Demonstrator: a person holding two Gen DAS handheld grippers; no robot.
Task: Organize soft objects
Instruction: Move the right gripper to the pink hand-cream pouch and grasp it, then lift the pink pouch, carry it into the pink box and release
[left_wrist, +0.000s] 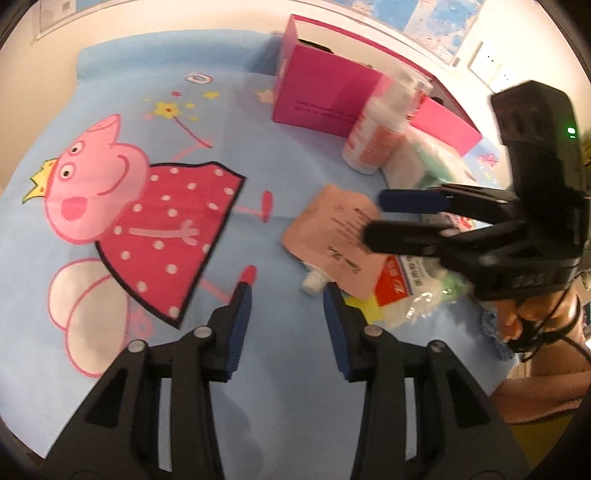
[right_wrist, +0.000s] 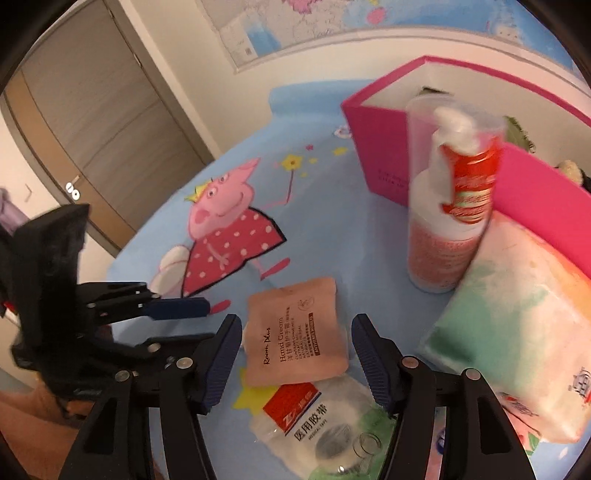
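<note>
A pink hand cream pouch (right_wrist: 291, 347) lies flat on the blue cartoon cloth (right_wrist: 317, 221), its white cap (left_wrist: 312, 284) pointing toward the near edge. My right gripper (right_wrist: 295, 320) hovers over it, open, one finger on each side of the pouch and neither pad pressing it. In the left wrist view the right gripper (left_wrist: 375, 218) comes in from the right above the pouch (left_wrist: 328, 236). My left gripper (left_wrist: 288, 290) is open over bare cloth just left of the cap, nothing between its fingers. It shows at the left of the right wrist view (right_wrist: 207, 322).
A clear bag of medical tape (right_wrist: 317, 421) lies partly under the pouch's near end. A white pump bottle (right_wrist: 443, 236) stands beside a soft tissue pack (right_wrist: 517, 332), in front of an open pink box (right_wrist: 384, 147). A grey door (right_wrist: 110, 129) is behind.
</note>
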